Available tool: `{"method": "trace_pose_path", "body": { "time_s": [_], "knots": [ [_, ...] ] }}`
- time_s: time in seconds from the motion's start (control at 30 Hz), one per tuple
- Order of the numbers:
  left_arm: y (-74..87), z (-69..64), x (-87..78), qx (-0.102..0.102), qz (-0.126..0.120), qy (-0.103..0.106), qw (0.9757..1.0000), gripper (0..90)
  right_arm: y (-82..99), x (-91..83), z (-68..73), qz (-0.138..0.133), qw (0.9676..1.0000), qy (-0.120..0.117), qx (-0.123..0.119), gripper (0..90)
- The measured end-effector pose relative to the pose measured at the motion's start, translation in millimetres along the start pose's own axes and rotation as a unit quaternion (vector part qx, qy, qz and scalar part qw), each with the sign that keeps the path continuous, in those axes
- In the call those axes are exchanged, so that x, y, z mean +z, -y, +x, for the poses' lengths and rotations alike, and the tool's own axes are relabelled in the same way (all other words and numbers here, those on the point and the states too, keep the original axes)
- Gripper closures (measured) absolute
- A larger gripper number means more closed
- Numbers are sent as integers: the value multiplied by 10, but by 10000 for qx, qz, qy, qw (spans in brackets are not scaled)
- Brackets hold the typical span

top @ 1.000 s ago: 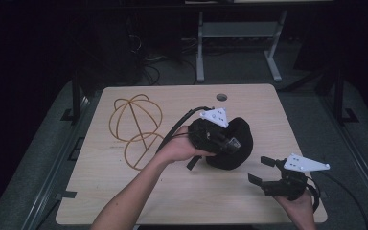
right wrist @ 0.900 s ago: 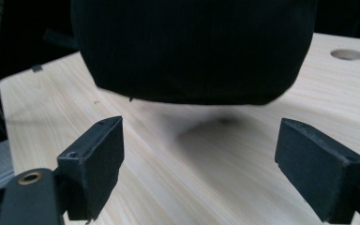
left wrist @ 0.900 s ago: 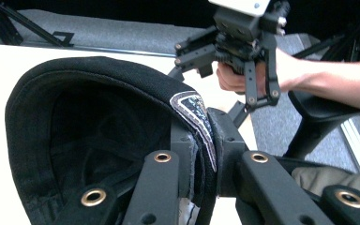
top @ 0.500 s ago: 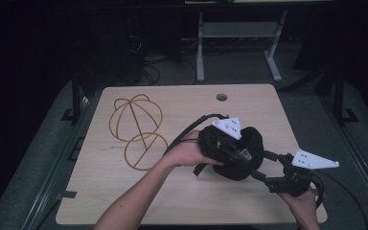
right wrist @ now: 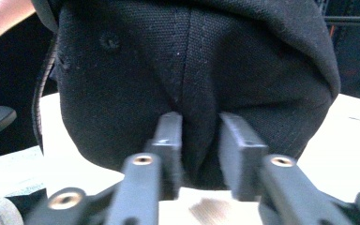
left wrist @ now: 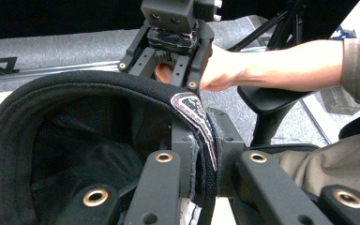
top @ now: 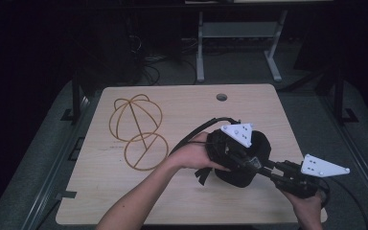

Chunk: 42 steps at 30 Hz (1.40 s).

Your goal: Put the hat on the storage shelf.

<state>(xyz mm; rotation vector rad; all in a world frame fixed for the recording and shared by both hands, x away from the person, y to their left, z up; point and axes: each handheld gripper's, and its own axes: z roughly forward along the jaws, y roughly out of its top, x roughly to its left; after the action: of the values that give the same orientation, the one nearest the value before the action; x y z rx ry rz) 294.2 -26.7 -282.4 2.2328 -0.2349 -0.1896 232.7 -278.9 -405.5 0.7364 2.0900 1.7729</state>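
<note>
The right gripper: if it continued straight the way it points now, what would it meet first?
The black cap. The right gripper already pinches a fold of its crown fabric, its jaws having just been closing, so nothing lies before it. Behind the cap, probably the left gripper, though depth is unclear.

Cap (top: 239, 160) right of wire frame (top: 136, 132), seemingly above table (top: 182, 196).

- The left tongs (left wrist: 201, 164) rise from the bottom edge, their black jaws clamped on the rim of a black cap (left wrist: 89, 136).
- The rim is pinched at a sewn patch (left wrist: 194, 112) with a pale border.
- The cap's dark hollow inside faces the camera.
- Beyond the rim, the right tongs (left wrist: 176, 70) meet the cap's far side, held by a hand (left wrist: 225, 65).
- A grey sleeve (left wrist: 358, 70) shows at right.
</note>
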Motion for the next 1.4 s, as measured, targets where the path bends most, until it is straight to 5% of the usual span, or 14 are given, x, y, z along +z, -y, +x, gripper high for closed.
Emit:
{"method": "trace_pose_path", "body": {
  "time_s": [0.17, 0.6, 1.07, 1.4],
  "knots": [
    [19, -17, -61, -8, -70, -25, 10000, 824, -27, 4, 12, -69, 10000, -55, -25, 883],
    [240, -18, -223, -235, -27, -631, 9977, 706, -127, -25, 20, 211, 9998, 57, 36, 896],
    [532, -154, -465, -459, 14, -1353, 9897, 448, -303, -49, -62, 528, 9986, 30, -44, 897],
    [894, -255, -591, -658, 114, -1713, 9830, 418, -497, -6, -162, 686, 9976, -2, -126, 896]
  ]
}}
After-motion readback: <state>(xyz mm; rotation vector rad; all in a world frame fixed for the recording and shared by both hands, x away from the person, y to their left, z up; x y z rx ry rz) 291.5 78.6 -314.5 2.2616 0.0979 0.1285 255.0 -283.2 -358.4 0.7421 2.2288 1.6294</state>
